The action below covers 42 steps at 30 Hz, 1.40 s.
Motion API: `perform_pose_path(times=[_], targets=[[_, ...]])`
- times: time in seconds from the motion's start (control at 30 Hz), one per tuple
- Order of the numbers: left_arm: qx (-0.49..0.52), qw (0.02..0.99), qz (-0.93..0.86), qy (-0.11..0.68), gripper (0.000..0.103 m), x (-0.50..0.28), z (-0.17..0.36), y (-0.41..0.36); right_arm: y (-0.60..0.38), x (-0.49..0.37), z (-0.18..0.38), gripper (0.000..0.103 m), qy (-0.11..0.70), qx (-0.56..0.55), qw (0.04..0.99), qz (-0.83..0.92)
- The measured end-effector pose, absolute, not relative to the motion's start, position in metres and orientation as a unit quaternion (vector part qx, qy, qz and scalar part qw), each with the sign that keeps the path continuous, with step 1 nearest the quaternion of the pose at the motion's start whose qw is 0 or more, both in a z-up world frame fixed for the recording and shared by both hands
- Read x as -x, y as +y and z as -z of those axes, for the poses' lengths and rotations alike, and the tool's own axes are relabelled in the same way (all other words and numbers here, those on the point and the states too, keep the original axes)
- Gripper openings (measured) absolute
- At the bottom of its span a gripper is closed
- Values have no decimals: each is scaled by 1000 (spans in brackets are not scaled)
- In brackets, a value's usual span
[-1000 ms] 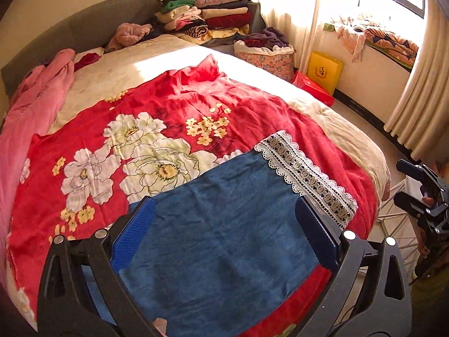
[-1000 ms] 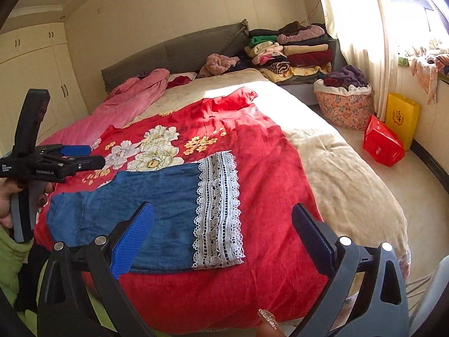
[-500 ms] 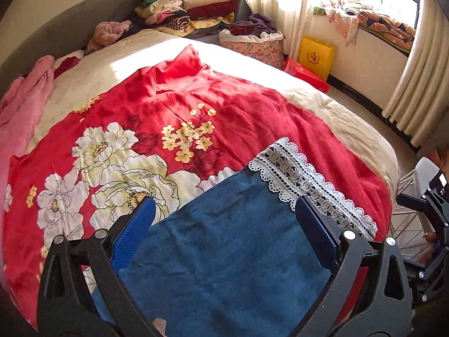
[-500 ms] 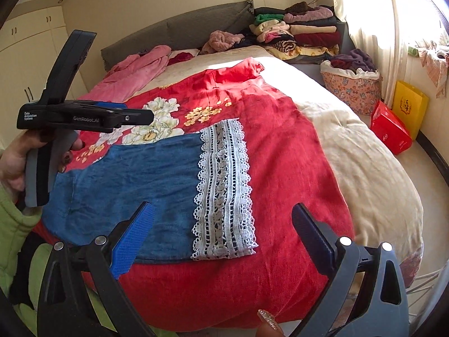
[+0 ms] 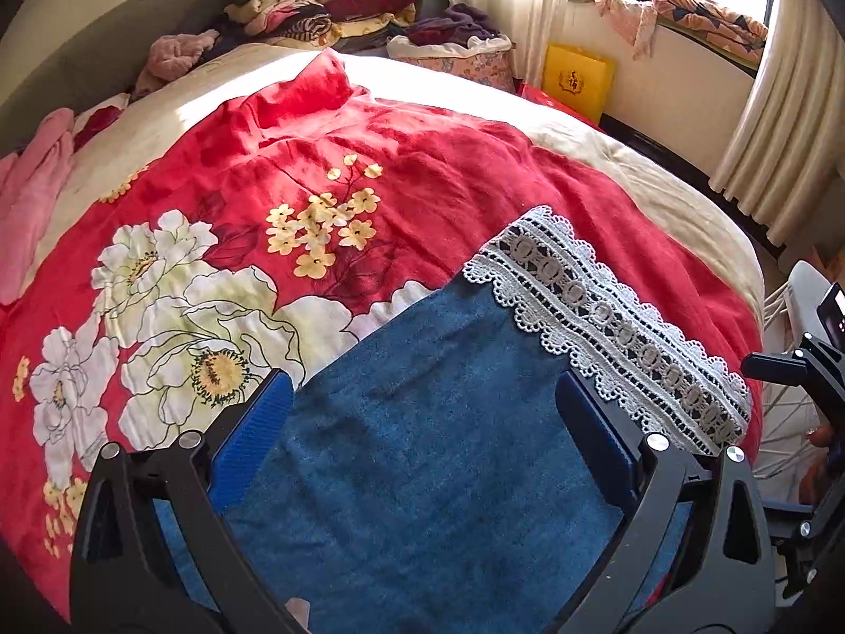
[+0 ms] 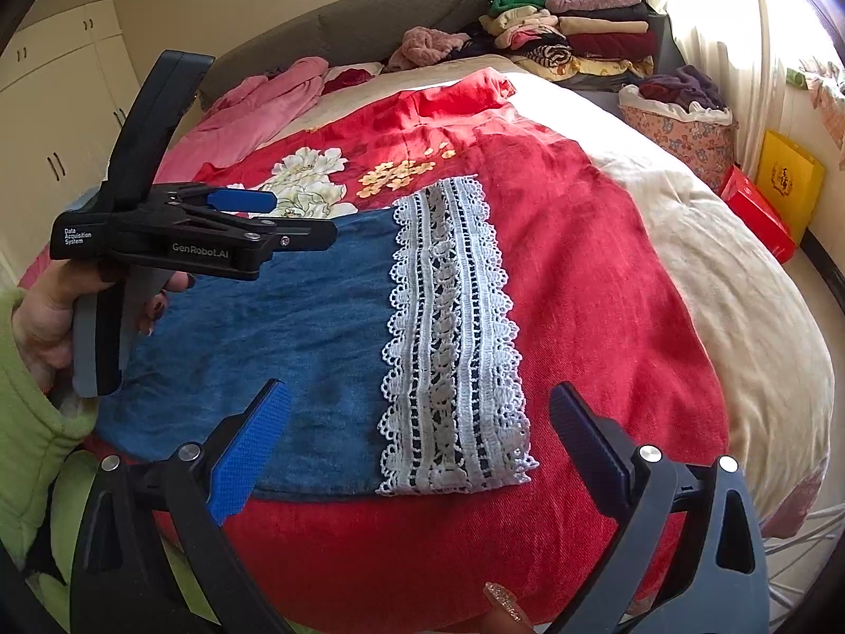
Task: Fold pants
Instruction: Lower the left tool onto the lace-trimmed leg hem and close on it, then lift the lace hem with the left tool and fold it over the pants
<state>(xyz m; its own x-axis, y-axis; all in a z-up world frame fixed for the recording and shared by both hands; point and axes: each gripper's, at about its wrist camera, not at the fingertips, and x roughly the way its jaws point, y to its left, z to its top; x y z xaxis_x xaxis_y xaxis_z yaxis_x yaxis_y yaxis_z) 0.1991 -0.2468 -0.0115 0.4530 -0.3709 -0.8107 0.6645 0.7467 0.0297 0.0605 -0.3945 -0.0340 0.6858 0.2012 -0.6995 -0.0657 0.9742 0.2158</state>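
Both moved in closer over denim pants (image 6: 274, 338) with lace hem (image 6: 454, 338), flat on red floral blanket (image 6: 581, 264). Left gripper (image 5: 422, 412) and right gripper (image 6: 417, 417) fingers spread wide, empty; grasp next, probably.

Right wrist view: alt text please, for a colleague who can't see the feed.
Blue pants with a white lace hem lie flat on a red floral blanket covering a bed. The right tongs frame them, open; the left tongs hover over the pants' far edge.

Left tongs (image 5: 425, 438) spread wide, level; right tongs (image 6: 420, 446) spread wide, nothing gripped
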Motion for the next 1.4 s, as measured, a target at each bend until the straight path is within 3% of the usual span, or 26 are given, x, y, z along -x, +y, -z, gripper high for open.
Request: perform_pose_path(times=[0.43,0.53,0.57,0.63,0.73,0.9,0.97,1.03,1.07,1.13,1.2,1.3,1.4], targets=[[-125,826,322,445,93,-237,28,-253,-409,-69,48,98,385,-135,911,-65],[-116,820,339,447,85,-235,31,-262,-408,-68,51,97,382,-133,912,-71],[-121,819,340,446,84,-234,32,-265,-408,-67,52,94,381,-134,912,-75],[-134,817,345,443,75,-232,36,-272,-406,-68,56,75,389,-125,910,-74],[-132,806,347,461,76,-231,48,-276,-405,-68,54,64,390,-122,908,-88],[-136,807,343,462,77,-231,54,-280,-407,-77,59,66,403,-131,901,-96],[-135,805,339,468,73,-231,53,-279,-406,-81,63,66,407,-132,899,-95],[-134,806,341,465,54,-229,52,-279,-402,-82,62,57,406,-123,900,-102],[-138,806,342,463,48,-227,50,-280,-402,-82,60,50,403,-125,900,-109],[-152,809,338,456,27,-223,49,-282,-402,-83,58,33,405,-122,899,-113],[-157,808,340,455,16,-220,47,-282,-403,-83,56,27,404,-121,900,-112],[-161,809,339,453,7,-215,45,-282,-403,-81,53,23,399,-130,900,-117],[-153,813,344,445,5,-212,38,-277,-395,-76,41,22,383,-123,906,-135]])
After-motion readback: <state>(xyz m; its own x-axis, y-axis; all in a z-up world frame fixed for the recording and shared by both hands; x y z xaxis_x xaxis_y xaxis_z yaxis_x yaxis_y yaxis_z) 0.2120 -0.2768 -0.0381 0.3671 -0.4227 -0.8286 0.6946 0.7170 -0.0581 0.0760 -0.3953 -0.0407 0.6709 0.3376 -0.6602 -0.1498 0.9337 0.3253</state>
